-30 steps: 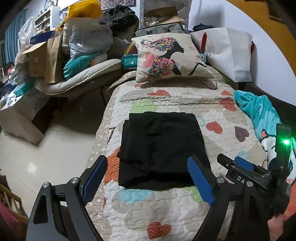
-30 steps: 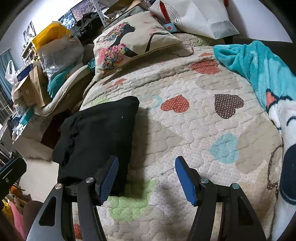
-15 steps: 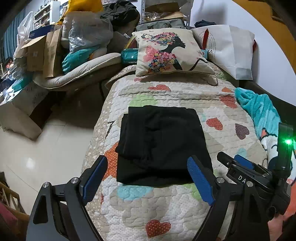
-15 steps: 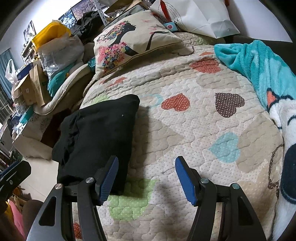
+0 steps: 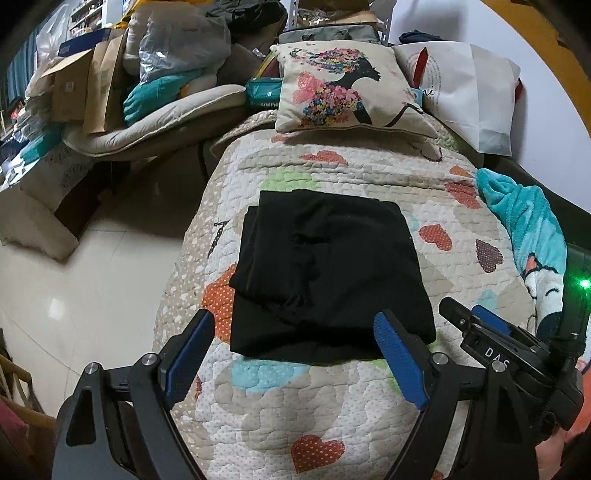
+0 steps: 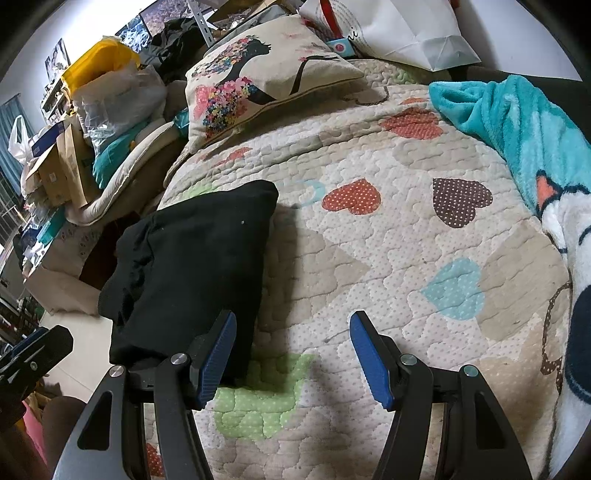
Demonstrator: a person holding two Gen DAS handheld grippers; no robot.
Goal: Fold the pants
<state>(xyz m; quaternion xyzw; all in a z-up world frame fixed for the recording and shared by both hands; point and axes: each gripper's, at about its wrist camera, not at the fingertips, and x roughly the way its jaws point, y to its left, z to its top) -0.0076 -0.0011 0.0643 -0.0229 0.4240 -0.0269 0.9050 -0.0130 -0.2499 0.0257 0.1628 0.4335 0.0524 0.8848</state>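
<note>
Left wrist view, left to right: cardboard boxes (image 5: pixel 79 88) and a plastic bag (image 5: pixel 177 44) piled at 10 o'clock on a beige cushion (image 5: pixel 166 118), tiled floor (image 5: pixel 92 280) at 9 o'clock. Bed covered by a heart-print quilt (image 5: pixel 280 406) fills the centre. Black pants (image 5: pixel 328 273) lie folded into a rough rectangle on the quilt, mid-frame, a loose layer sticking out along their left edge. Left gripper (image 5: pixel 291 356) hangs just short of the pants' near edge, jaws released and wide, nothing between the blue pads (image 5: pixel 400 360). Printed pillow (image 5: pixel 340 88) at 12 o'clock at the head of the bed, white paper bag (image 5: pixel 469 92) at 1 o'clock beside it. Teal blanket (image 5: pixel 524 218) at 3 o'clock on the bed's right side. The right gripper's black body shows at 4 o'clock, green light on.

Right wrist view, left to right: same clutter at 10 o'clock, yellow bag (image 6: pixel 96 62) on top. Pants (image 6: pixel 192 266) sit at 9 o'clock, left of centre, near the bed's left edge. Right gripper (image 6: pixel 291 352) jaws released, empty; its left pad (image 6: pixel 218 358) overlaps the pants' near right corner in view, contact cannot be told. Bare quilt (image 6: pixel 369 266) between the jaws. Pillow (image 6: pixel 266 70) at 12 o'clock, paper bag (image 6: pixel 399 29) at 1 o'clock, teal blanket (image 6: pixel 517 122) from 2 to 4 o'clock.
</note>
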